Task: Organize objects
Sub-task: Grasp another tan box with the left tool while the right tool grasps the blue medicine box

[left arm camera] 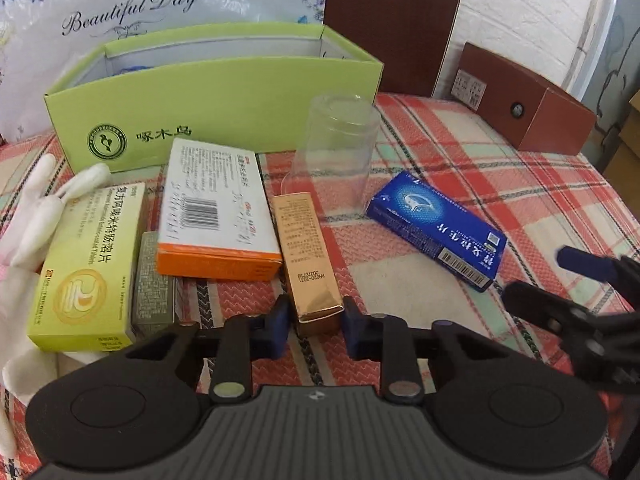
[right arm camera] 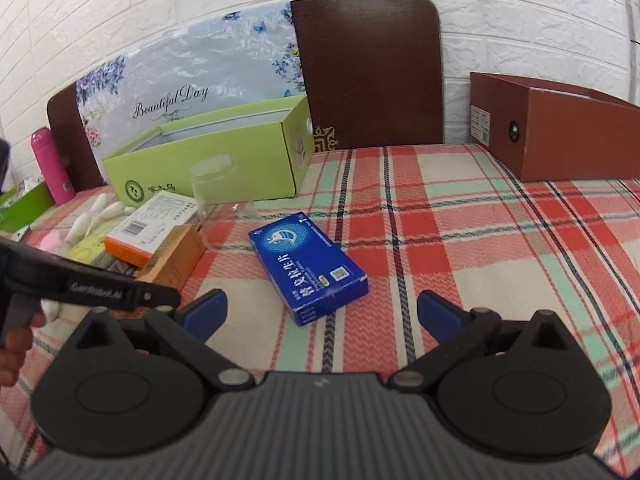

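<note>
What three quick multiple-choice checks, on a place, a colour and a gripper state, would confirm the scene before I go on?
1. Where is the blue box?
A. in the green box
B. flat on the cloth
C. under the cup

2. What colour is the box between the left gripper fingers?
A. gold
B. pink
C. white

3. How is the right gripper?
A. shut on the blue box
B. shut on the cup
C. open

Answers: 1 B, it lies alone on the plaid cloth; 2 A, the gold box sits between the pads; 3 C, fingers wide apart, holding nothing.

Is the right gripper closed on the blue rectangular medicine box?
No: in the right wrist view the right gripper stands wide open, and the blue rectangular medicine box lies flat on the plaid cloth, touched by neither finger.
</note>
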Tool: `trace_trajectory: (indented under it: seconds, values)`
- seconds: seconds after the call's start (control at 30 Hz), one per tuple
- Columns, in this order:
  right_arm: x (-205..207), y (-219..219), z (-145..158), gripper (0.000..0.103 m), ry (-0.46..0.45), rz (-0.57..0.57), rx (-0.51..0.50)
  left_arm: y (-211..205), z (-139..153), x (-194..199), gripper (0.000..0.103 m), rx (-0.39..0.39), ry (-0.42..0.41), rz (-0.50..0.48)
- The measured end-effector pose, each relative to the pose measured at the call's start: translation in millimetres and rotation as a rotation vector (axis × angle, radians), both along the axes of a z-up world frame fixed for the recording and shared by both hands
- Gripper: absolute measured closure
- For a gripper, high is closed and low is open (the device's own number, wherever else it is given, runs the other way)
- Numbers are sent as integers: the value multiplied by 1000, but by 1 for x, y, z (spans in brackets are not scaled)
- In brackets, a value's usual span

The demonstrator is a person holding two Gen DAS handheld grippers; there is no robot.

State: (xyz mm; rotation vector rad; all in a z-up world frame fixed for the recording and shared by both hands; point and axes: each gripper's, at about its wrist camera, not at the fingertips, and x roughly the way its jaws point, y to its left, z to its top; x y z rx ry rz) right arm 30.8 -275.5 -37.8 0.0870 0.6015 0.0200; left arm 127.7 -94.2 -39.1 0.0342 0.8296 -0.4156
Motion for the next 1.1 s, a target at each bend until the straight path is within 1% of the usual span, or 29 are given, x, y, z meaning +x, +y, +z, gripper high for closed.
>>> trace_trajectory:
  seconds: [0.07,0.13,0.2,0.23,0.27,0.33,0.4,0.53,0.6,0.63,0.67,0.7,0.8,0.9,1.0,1.1]
  values:
    - [14,3,-6,1,14,33,-48,6,3,-6,78,-16,17,-14]
    - [28,8,-12,3,33,66,-92,13,5,-15,78,-25,34,-34]
    - [39,12,-19,12,53,94,-121,19,4,-29,78,-6,33,-52]
    - [42,14,-21,27,80,101,-129,22,3,-36,78,3,33,-62]
    - [42,15,-21,40,83,102,-121,26,3,-42,78,10,34,-69]
    - [35,22,-17,42,104,105,-120,34,3,-55,78,24,33,-80]
    - [22,32,-13,43,130,136,-116,41,3,-64,78,37,35,-88]
    - [-11,60,-8,43,160,257,-62,49,4,-71,78,83,27,-104]
    - [-24,75,-8,41,168,314,-47,51,4,-70,78,94,14,-94]
    - [-27,80,-8,33,166,330,-49,52,4,-68,77,92,13,-84]
    - [-30,85,-7,24,162,338,-58,54,4,-65,73,84,13,-71]
    - [-30,88,-6,23,157,340,-73,55,4,-63,69,72,10,-58]
    - [-24,89,-4,23,165,316,-96,52,6,-53,66,47,7,-44]
    - [-20,88,-3,23,163,293,-110,43,10,-47,66,39,-22,-71]
    - [-18,89,-3,24,160,285,-102,38,11,-45,67,26,-16,-93]
    - [-14,95,-5,25,156,295,-94,37,11,-46,67,30,-21,-93]
